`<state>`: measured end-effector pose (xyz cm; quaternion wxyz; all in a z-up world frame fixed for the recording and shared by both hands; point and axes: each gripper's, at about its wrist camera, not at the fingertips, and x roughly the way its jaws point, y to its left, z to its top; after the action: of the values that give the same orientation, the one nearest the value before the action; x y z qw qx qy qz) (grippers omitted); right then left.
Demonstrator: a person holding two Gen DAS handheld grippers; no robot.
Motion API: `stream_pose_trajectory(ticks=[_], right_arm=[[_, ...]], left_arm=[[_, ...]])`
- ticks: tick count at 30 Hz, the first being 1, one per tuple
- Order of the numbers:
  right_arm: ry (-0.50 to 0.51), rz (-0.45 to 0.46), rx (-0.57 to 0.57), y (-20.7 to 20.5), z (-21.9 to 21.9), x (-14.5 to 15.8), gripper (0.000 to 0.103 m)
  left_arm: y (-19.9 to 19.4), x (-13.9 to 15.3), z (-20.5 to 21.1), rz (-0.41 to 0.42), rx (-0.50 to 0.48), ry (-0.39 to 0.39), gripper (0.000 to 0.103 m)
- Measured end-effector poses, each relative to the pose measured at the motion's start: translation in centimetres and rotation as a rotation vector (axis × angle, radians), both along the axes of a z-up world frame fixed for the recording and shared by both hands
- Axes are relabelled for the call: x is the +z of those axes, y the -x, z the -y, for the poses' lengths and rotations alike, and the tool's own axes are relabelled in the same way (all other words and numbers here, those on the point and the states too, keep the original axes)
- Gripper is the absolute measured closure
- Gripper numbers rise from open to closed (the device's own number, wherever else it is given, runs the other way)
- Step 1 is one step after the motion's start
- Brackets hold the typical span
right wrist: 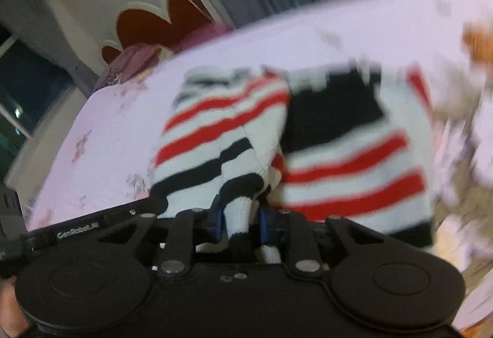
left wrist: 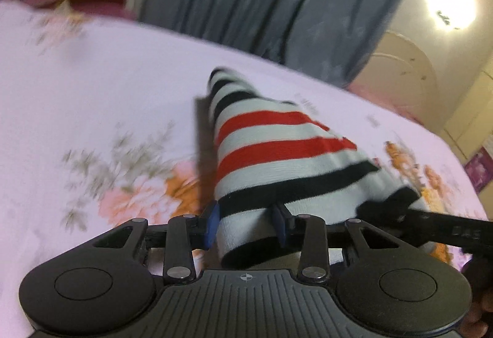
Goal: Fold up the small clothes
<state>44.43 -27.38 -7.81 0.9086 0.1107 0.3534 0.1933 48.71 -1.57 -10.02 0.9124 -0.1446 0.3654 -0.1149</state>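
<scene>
I am gripping the striped garment (left wrist: 277, 159) in my left tongs (left wrist: 246, 222), which are pinching a broad fold of its hem above the floral bedsheet (left wrist: 92, 85). My right tongs (right wrist: 238, 222) are squeezing a narrow bunch of the same knit, nearly closed, and lifting it off the bed.

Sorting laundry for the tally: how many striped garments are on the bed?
1. The striped garment lies on the floral bedsheet, its near edge pinched by both tongs; others may be out of frame.
</scene>
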Motion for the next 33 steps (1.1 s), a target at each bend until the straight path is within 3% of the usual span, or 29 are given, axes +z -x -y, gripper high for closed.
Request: stream_pose_trajectory(ticks=[4, 7, 9, 11, 13, 15, 16, 19, 25, 26, 27, 28, 32, 33], right_arm=[[0.192, 0.184, -0.007, 3.9, 0.2, 3.6, 0.083], [0.282, 0.175, -0.068, 4.3, 2.1, 2.2, 0.083], [0.236, 0.029, -0.117, 2.1, 4.4, -1.3, 0.081], [0.101, -0.105, -0.16, 0.5, 6.9, -4.2, 0.076], [0.006, -0.089, -0.193, 0.9, 8.3, -3.7, 0.07], [-0.025, -0.013, -0.233, 1.3, 9.2, -2.6, 0.043], [-0.037, 0.011, -0.248, 1.2, 9.5, -2.3, 0.043], [-0.119, -0.034, -0.279, -1.3, 11.1, -2.1, 0.051], [-0.226, -0.123, -0.316, -6.0, 12.3, -4.1, 0.053], [-0.266, -0.13, -0.312, -6.6, 12.5, -4.5, 0.062], [-0.286, -0.119, -0.306, -6.6, 12.5, -4.5, 0.083], [-0.263, -0.084, -0.31, -6.5, 12.3, -4.3, 0.093], [-0.13, 0.156, -0.27, -2.8, 11.1, -2.1, 0.095], [-0.099, 0.166, -0.267, -2.7, 11.0, -2.6, 0.095]], left_arm=[[0.4, 1.9, 3.3, 0.079, -0.12, -0.022, 0.066], [-0.7, 0.6, 7.6, -0.008, -0.231, -0.151, 0.066], [-1.1, -0.3, 9.7, -0.007, -0.261, -0.232, 0.066], [-1.2, 0.0, 10.7, -0.002, -0.284, -0.291, 0.066], [-1.4, 0.4, 10.5, -0.008, -0.297, -0.289, 0.066], [-1.7, 1.1, 9.3, -0.004, -0.281, -0.217, 0.066], [-1.9, 1.3, 8.7, 0.006, -0.271, -0.176, 0.066], [-2.9, 1.5, 7.4, 0.05, -0.23, -0.161, 0.066], [-6.7, 0.4, 6.3, 0.016, -0.2, -0.152, 0.066], [-7.2, 0.1, 6.2, 0.014, -0.204, -0.146, 0.066], [-7.4, -0.1, 6.3, 0.013, -0.207, -0.148, 0.066], [-7.6, -0.2, 6.5, 0.014, -0.21, -0.15, 0.066], [-8.2, -0.2, 7.9, 0.06, -0.276, -0.15, 0.066], [-8.7, -0.7, 8.7, 0.047, -0.294, -0.173, 0.066]])
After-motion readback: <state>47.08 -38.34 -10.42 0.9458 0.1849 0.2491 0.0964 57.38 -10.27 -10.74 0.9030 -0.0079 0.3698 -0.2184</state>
